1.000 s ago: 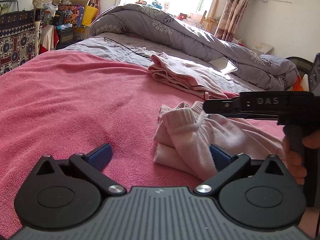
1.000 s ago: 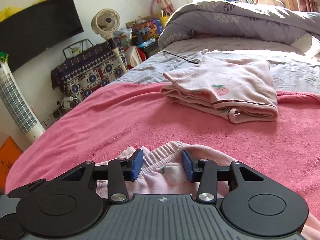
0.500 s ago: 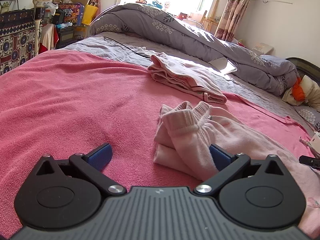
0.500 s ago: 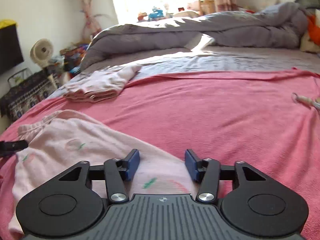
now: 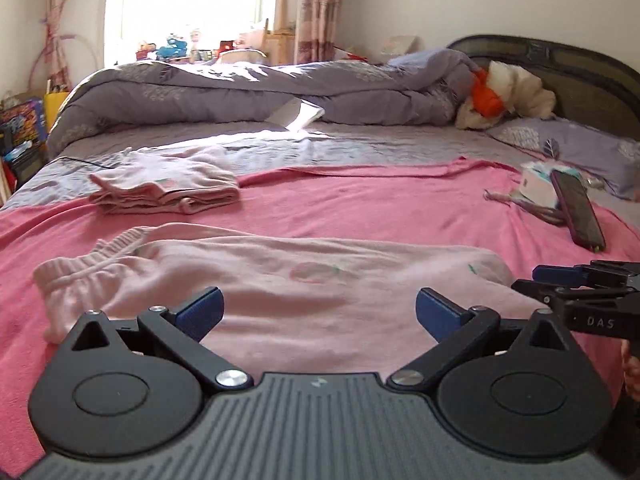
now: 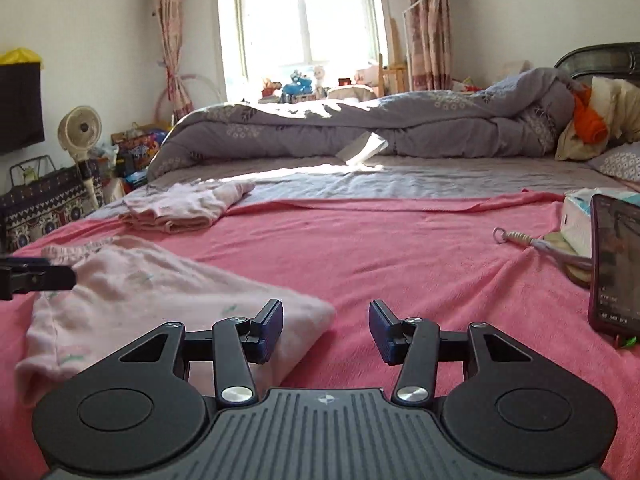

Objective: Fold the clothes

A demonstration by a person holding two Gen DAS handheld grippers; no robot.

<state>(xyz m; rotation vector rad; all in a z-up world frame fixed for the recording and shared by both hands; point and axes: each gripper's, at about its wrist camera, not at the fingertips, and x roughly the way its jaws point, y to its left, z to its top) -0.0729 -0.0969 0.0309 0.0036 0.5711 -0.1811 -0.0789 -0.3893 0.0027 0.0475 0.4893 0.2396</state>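
Note:
Pale pink pants (image 5: 304, 276) lie flat and lengthwise on the pink blanket (image 5: 380, 208), waistband at the left. My left gripper (image 5: 318, 308) is open and empty, just above their near edge. My right gripper (image 6: 326, 330) is open and empty at the leg end of the pants (image 6: 160, 300); its left finger is over the cloth corner. The right gripper also shows in the left wrist view (image 5: 560, 280) at the right end of the pants. A folded pink garment (image 5: 168, 188) lies at the far left.
A phone (image 6: 616, 268) leans against a tissue box (image 6: 580, 216) at the right, with a cord (image 6: 536, 244) beside it. A grey duvet (image 6: 360, 132) is piled at the back, pillows and a plush toy (image 5: 500, 100) by the headboard. A fan (image 6: 80, 136) and clutter stand left of the bed.
The pants went from a bunched heap to lying spread out flat. Both grippers swung right and now face across the bed; the right gripper moved to the leg end and opened wider.

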